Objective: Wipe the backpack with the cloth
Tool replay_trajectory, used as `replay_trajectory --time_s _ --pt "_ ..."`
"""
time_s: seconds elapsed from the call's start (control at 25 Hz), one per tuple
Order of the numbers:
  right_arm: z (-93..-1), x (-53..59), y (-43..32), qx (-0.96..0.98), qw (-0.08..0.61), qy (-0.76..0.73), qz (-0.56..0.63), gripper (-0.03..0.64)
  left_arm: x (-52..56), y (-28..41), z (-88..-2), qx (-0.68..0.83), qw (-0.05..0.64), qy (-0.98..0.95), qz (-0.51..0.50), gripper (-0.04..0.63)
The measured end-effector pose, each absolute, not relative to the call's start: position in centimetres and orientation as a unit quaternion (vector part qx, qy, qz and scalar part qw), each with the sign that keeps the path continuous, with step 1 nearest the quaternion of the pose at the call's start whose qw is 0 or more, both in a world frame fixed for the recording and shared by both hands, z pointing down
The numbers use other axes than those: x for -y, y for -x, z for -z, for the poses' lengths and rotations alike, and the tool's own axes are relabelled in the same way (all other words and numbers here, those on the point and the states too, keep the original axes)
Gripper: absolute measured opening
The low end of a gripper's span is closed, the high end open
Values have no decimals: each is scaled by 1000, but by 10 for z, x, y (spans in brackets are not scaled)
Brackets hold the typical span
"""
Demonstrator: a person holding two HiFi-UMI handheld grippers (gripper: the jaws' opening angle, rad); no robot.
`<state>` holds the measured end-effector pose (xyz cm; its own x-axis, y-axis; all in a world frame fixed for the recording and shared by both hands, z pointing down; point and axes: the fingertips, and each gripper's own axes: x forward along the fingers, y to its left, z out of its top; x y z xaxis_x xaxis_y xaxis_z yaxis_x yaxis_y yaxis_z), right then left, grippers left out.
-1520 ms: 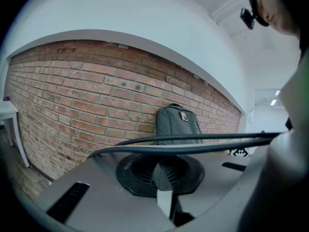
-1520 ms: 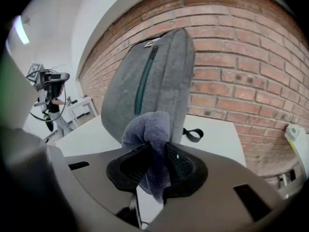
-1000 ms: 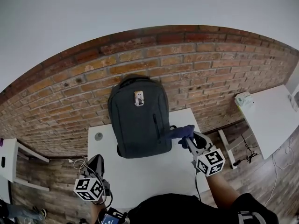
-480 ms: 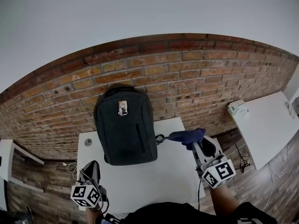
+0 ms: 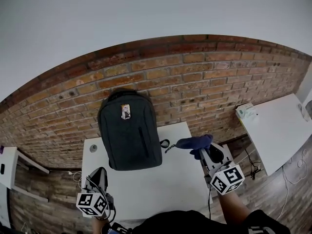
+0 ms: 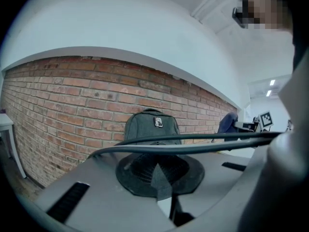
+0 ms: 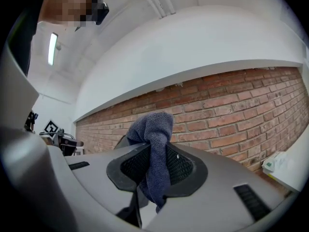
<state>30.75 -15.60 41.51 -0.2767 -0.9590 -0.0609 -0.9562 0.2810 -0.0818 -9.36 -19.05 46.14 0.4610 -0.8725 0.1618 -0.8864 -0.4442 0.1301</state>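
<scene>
One backpack (image 5: pixel 129 135) upright; right gripper (image 5: pixel 203 151) fingers pinch one cloth (image 5: pixel 194 142); left gripper (image 5: pixel 99 172) fingers together, empty.

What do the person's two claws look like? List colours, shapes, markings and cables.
Both the left claw and the right claw have grey bodies, black ribbed pads and a white cube with black square markers. Two black cables cross the left one. The person wears a black top.

One dark grey fabric backpack (image 5: pixel 129 135). One blue terry cloth (image 5: pixel 195 143). Two grey handheld grippers: left gripper (image 5: pixel 100 173), right gripper (image 5: pixel 207 152). Three white tables: centre table (image 5: pixel 161 189), right table (image 5: pixel 282 130), left table (image 5: pixel 10 172). One small pale box (image 5: pixel 246 112).
</scene>
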Motion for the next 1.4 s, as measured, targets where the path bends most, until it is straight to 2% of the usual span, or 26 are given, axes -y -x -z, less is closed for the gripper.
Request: replay_trajectory --time_s 0.28,0.68,1.08,1.24,1.4 --pt "-417 100 -285 -795 53 604 11 87 132 107 -458 508 90 -856 -26 -6" --pt "-412 -53 -221 -785 78 615 -6 87 -27 184 -472 504 84 -859 -15 -6" --pt "-394 -206 -137 -793 59 606 -20 87 -207 241 -475 486 86 -870 -11 -6" --pt "-381 -252 -114 -799 52 598 -29 87 -245 263 -464 494 92 -864 6 -6" --pt "-382 -284 -112 -798 45 600 -29 87 -273 256 -458 486 80 -870 10 -6"
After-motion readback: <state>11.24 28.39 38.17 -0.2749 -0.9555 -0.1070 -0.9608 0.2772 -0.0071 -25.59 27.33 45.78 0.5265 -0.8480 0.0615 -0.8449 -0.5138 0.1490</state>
